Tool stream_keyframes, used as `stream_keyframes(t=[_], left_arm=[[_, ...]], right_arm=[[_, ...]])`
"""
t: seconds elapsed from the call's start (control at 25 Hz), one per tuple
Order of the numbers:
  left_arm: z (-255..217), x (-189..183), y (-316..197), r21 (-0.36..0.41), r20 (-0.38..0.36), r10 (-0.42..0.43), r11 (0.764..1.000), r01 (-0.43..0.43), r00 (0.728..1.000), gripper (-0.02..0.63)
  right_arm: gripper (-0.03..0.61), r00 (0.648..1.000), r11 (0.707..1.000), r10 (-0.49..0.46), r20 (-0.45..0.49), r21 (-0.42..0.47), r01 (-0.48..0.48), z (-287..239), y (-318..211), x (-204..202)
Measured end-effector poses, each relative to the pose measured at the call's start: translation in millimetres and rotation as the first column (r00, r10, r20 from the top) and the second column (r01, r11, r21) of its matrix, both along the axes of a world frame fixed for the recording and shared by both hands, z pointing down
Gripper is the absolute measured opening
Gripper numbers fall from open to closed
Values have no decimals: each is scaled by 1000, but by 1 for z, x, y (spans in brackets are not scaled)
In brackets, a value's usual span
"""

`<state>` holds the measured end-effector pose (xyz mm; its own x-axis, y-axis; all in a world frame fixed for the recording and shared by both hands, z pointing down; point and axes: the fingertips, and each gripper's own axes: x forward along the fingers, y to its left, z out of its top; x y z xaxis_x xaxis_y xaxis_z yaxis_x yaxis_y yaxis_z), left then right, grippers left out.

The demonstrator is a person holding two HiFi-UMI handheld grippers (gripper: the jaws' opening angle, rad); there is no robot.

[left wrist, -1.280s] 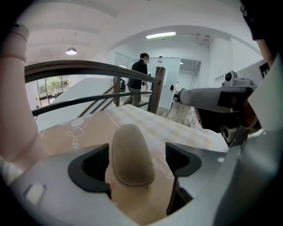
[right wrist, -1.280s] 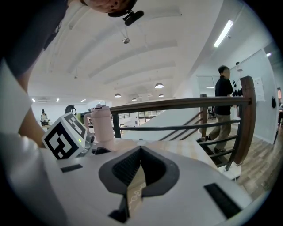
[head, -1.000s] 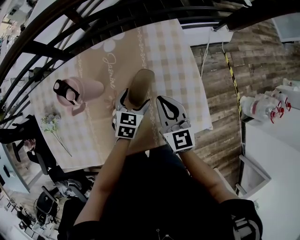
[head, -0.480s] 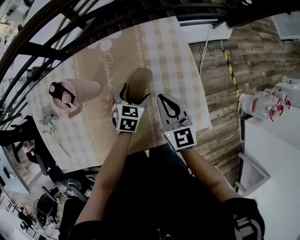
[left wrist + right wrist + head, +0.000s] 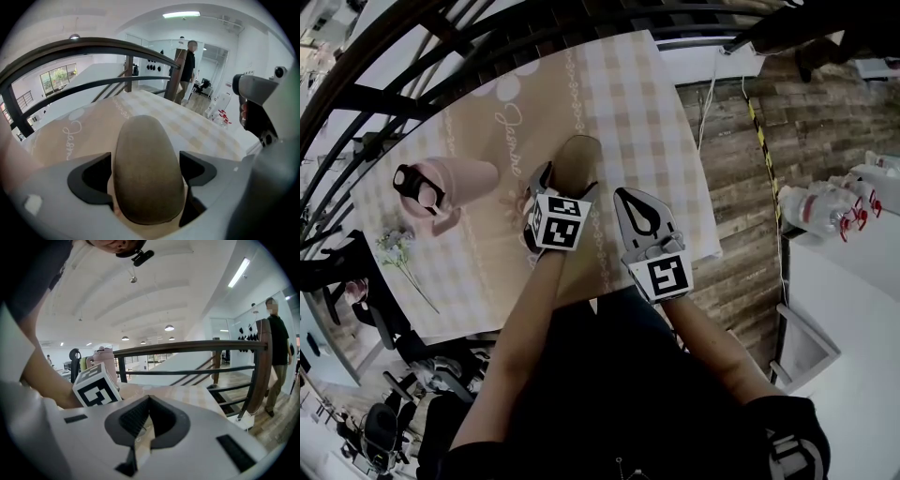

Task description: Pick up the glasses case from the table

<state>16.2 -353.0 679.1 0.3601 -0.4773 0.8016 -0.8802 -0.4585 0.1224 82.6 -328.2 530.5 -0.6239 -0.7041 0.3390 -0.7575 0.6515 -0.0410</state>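
The glasses case (image 5: 578, 157), a brown oval shell, lies on the checked tablecloth (image 5: 647, 103) near the table's front. My left gripper (image 5: 567, 186) points steeply down over its near end. In the left gripper view the case (image 5: 146, 154) fills the space between the two dark pads (image 5: 96, 168), and I see no squeeze on it. These jaws have just been opening and stand wide, with the case between them. My right gripper (image 5: 630, 199) hovers just right of the case, shut with nothing in it; its tips (image 5: 149, 401) meet in the right gripper view.
A pink jug with a black lid (image 5: 441, 180) stands at the table's left, a flower sprig (image 5: 403, 248) in front of it. A black railing (image 5: 487, 37) runs behind the table. Bottles (image 5: 825, 211) sit on a white surface at the right. A person (image 5: 188, 70) stands far off.
My left gripper has moved forward and down over the case, so the case's near end now sits between its jaws. The right gripper has stayed in place.
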Motion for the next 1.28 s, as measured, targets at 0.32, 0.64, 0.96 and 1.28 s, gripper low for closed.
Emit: stream_keyframes(t=[0.32,0.64,0.96,1.28], left_arm=[[7,-1,-1,-55,19,-8,998,9,1000,439],[8,-2,0,-71,21,-19,997,21,1000,419],[-2,-8,2,-49,37,-10,999,11,999,405],[-44,-6,4,68,7,-6,998,5,1000,405]], right_arm=[[9,1000,1000,13,1,-3,-13,0,0,5],[9,1000,1000,20,-2,4,-20,-2,2,8],[9,1000,999,28,-4,22,-28,-10,9,10],[9,999,998,32,-4,49,-31,-22,22,10]])
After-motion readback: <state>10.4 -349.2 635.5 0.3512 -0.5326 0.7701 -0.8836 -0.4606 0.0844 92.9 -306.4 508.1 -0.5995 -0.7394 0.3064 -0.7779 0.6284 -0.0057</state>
